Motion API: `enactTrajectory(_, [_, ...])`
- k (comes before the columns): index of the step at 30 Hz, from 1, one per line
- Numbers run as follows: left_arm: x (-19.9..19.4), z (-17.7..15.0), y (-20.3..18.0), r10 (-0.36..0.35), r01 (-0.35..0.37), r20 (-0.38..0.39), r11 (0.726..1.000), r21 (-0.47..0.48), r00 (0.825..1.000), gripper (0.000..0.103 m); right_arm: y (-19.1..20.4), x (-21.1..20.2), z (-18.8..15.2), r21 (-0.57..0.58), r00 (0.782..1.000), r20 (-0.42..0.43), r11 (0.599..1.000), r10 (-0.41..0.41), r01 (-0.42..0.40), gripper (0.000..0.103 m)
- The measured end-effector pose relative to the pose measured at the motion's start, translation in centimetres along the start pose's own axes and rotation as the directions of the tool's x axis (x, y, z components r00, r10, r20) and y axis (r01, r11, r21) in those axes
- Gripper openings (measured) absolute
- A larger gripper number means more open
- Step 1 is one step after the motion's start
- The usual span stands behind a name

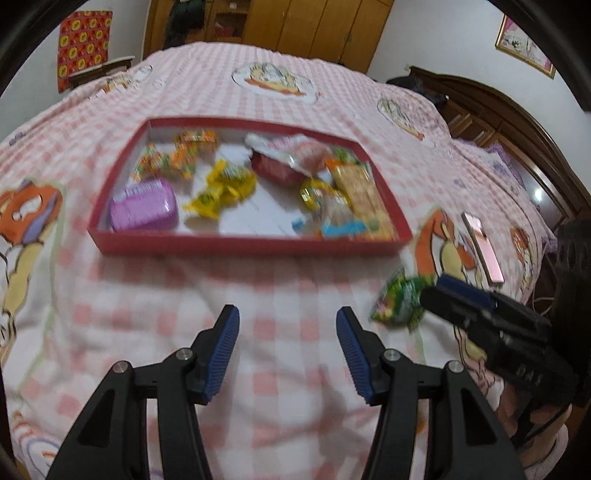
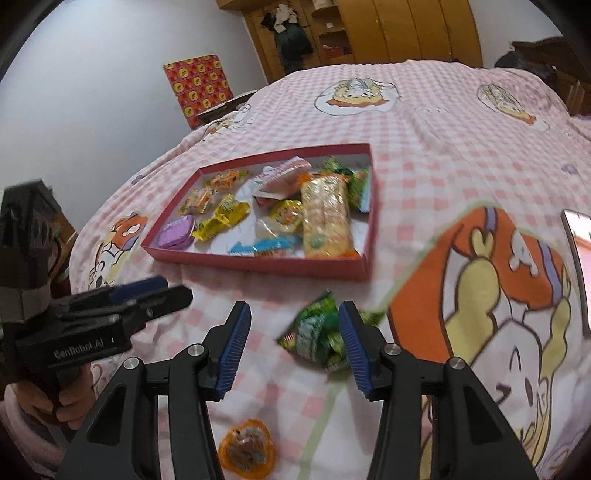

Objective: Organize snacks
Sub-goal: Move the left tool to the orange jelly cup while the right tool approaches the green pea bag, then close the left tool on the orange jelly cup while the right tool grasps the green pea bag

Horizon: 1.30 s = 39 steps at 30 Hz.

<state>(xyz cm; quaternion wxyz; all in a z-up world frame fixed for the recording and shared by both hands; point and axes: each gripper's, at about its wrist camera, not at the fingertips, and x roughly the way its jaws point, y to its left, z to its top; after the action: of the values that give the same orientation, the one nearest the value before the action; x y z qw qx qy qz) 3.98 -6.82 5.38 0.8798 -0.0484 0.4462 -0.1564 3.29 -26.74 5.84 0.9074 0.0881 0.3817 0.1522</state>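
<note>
A shallow red box (image 1: 243, 245) (image 2: 258, 264) lies on the pink checked bed and holds several wrapped snacks, among them a purple pack (image 1: 144, 206), yellow packs (image 1: 221, 192) and a long orange biscuit pack (image 2: 327, 218). A green snack pack (image 2: 317, 332) (image 1: 400, 301) lies on the bedspread in front of the box. My right gripper (image 2: 293, 332) is open and low over the bed, its right finger against the green pack. My left gripper (image 1: 288, 345) is open and empty above bare bedspread, left of the green pack. An orange-wrapped snack (image 2: 246, 448) lies on the bed under the right gripper.
A pink phone (image 1: 484, 247) (image 2: 576, 258) lies on the bedspread to the right of the box. A wooden headboard (image 1: 517, 118) stands at the right, a wardrobe (image 1: 295, 26) at the far end. The left gripper's body (image 2: 92, 321) is at the right wrist view's left.
</note>
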Motion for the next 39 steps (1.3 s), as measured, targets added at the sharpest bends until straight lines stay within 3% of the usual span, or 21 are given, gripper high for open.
enactTrajectory(9, [-0.5, -2.4, -3.2, -0.093, 0.101, -0.086, 0.991, 0.084, 0.992, 0.058, -1.8, -0.7, -0.9, 0.044, 0.999, -0.001, 0.998, -0.035, 0.035, 0.051])
enactTrajectory(15, [-0.5, -3.7, -5.4, -0.119, 0.137, -0.122, 0.979, 0.152, 0.985, 0.057, -2.5, -0.5, -1.2, 0.064, 0.999, -0.006, 0.997, -0.034, 0.035, 0.051])
enactTrajectory(22, [0.2, -5.1, -7.9, -0.147, 0.186, -0.169, 0.951, 0.248, 0.975, 0.038, -2.8, -0.2, -1.3, 0.073, 1.0, -0.008, 0.997, -0.027, 0.028, 0.051])
enactTrajectory(27, [1.8, -5.8, -8.6, -0.141, 0.195, -0.212, 0.945, 0.261, 0.967, 0.034, -2.8, 0.0, -1.4, 0.077, 1.0, -0.009, 0.997, -0.025, 0.025, 0.051])
enactTrajectory(32, [2.0, -5.8, -8.5, -0.147, 0.196, -0.193, 0.944, 0.264, 0.97, 0.024, -2.9, 0.2, -1.5, 0.08, 1.0, -0.012, 0.996, -0.027, 0.028, 0.051])
enactTrajectory(39, [0.8, -4.9, -6.9, -0.158, 0.19, -0.151, 0.955, 0.227, 0.976, 0.022, -2.9, 0.8, -1.5, 0.082, 0.999, -0.027, 0.996, -0.036, 0.038, 0.051])
